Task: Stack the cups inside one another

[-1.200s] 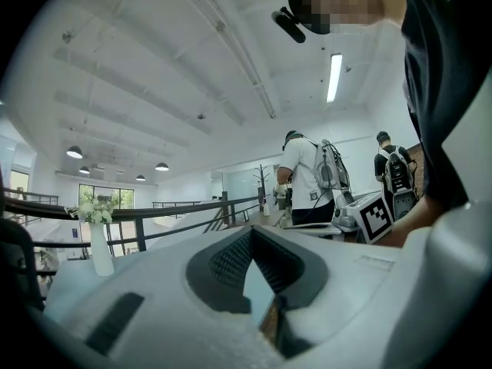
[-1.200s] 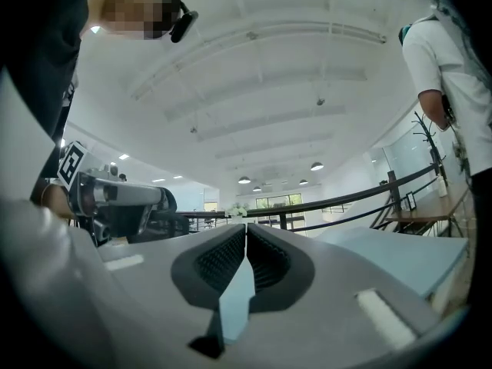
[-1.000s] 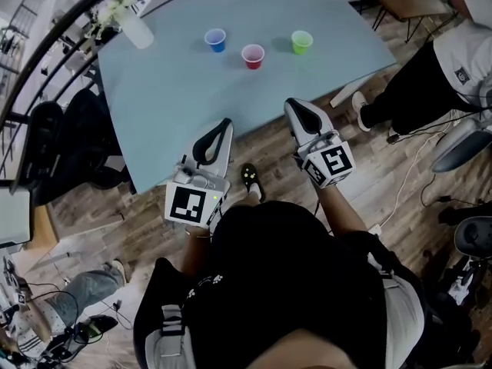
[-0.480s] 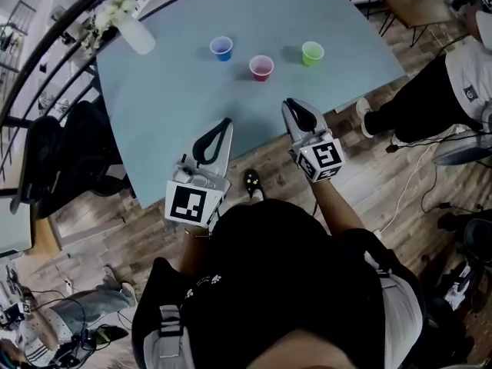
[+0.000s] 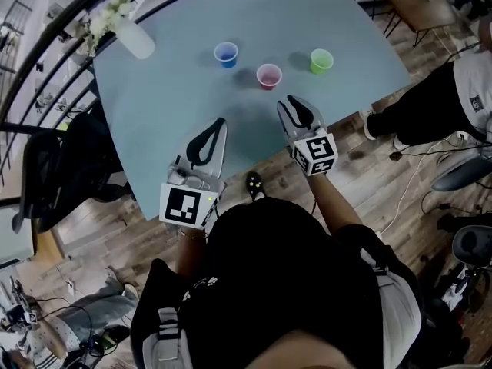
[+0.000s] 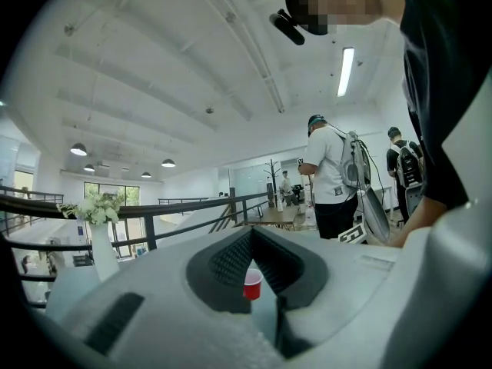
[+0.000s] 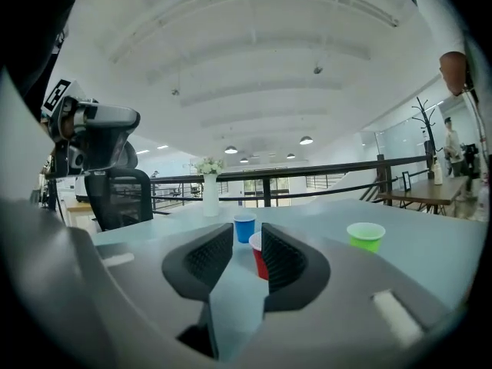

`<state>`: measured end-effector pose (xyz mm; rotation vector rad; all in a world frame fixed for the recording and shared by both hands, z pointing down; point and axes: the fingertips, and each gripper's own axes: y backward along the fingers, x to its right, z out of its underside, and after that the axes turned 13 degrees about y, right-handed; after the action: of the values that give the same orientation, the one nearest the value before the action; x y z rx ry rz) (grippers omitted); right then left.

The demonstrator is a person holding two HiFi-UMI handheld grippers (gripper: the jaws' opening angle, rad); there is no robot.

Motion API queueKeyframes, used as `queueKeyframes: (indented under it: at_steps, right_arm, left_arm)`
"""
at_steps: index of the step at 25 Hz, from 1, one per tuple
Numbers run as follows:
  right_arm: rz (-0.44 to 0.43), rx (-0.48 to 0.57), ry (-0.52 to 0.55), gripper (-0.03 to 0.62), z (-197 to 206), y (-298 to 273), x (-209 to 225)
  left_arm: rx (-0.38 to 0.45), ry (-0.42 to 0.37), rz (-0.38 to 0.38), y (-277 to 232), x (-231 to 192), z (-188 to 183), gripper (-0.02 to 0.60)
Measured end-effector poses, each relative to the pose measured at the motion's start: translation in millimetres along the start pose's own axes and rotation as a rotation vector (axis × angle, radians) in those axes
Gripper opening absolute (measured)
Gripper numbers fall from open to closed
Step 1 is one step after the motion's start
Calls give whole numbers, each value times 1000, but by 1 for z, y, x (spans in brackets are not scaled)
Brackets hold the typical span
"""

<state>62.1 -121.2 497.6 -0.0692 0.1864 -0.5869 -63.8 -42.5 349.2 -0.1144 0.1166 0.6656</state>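
Three cups stand upright in a loose row on the pale blue table (image 5: 169, 83): a blue cup (image 5: 226, 54), a red cup (image 5: 269, 76) and a green cup (image 5: 322, 60). My right gripper (image 5: 289, 101) hovers over the table just short of the red cup. Its jaws are opening with nothing between them. Through their gap in the right gripper view (image 7: 246, 237) I see the blue cup (image 7: 244, 227) and part of the red cup (image 7: 257, 254), with the green cup (image 7: 366, 235) off to the right. My left gripper (image 5: 221, 123) is shut and empty over the table's near edge, and its view shows the red cup (image 6: 252, 284) far ahead.
A white vase of flowers (image 5: 131, 31) stands at the table's far left corner, beside a black railing (image 5: 46, 44). A black chair (image 5: 58, 156) sits left of the table. A person (image 5: 453, 75) stands at the right, beyond the table's corner.
Both grippers have moved forward from over the wooden floor to above the table's near edge, closer to the cups. The right gripper has come lower and nearer the red cup.
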Motion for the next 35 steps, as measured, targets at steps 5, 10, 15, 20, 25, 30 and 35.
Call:
queueKeyframes:
  at_steps: [5, 10, 15, 20, 25, 30, 35]
  right_arm:
    - [2, -46, 1, 137, 15, -23, 1]
    - [26, -83, -19, 203, 26, -48, 4]
    - [35, -113, -33, 256, 35, -71, 8]
    - [52, -143, -29, 307, 44, -89, 15]
    - [59, -146, -28, 374, 50, -100, 19]
    - [45, -159, -20, 405, 51, -117, 20]
    - [30, -178, -11, 405, 55, -131, 19]
  left_arm:
    - [-12, -14, -18, -3, -22, -1, -8]
    - [-19, 2, -31, -5, -43, -2, -8]
    - [-27, 9, -52, -5, -63, -1, -8]
    - [-31, 12, -64, -7, -78, -2, -8]
    - [-35, 12, -75, -10, -86, -1, -8]
    - [-46, 18, -88, -14, -95, 1, -8]
    - [-52, 28, -102, -13, -103, 2, -8]
